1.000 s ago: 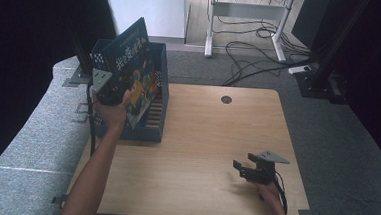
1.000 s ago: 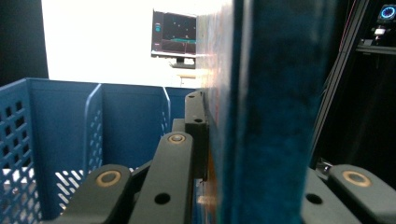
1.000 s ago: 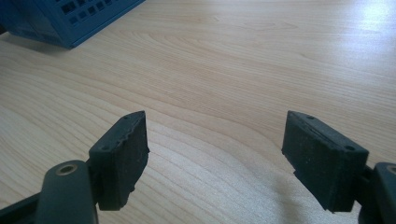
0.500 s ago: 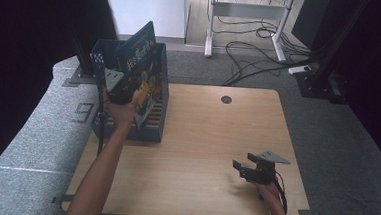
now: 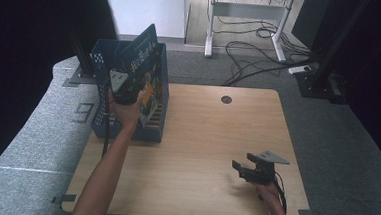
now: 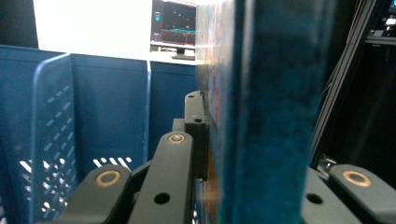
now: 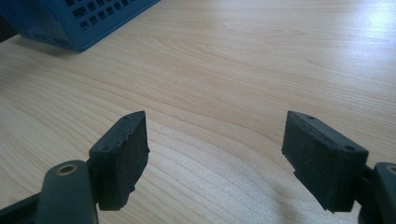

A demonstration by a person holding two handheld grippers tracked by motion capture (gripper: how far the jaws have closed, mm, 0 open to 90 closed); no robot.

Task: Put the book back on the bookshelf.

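Note:
A large book with a dark blue, picture-printed cover (image 5: 142, 67) stands tilted in the blue perforated crate (image 5: 97, 117) at the table's left. My left gripper (image 5: 123, 89) is shut on the book's lower edge, hand just above the crate. In the left gripper view the book's edge (image 6: 266, 116) sits between the black fingers (image 6: 194, 130), with the crate's wall (image 6: 107, 102) behind. My right gripper (image 5: 243, 171) rests low over the table near the front right, open, its jaws pointing left. Between its pads (image 7: 122, 154) lies bare wood (image 7: 233, 70).
Other book spines (image 5: 153, 119) stand along the crate's right side. A round cable hole (image 5: 226, 99) marks the table's far middle. Beyond the table stand a white desk frame (image 5: 211, 23) and floor cables (image 5: 251, 56). A crate corner (image 7: 84, 18) shows far left.
My left hand has carried the book to the right and lower into the crate, and the book stands more toward the crate's right side. The right gripper has stayed put.

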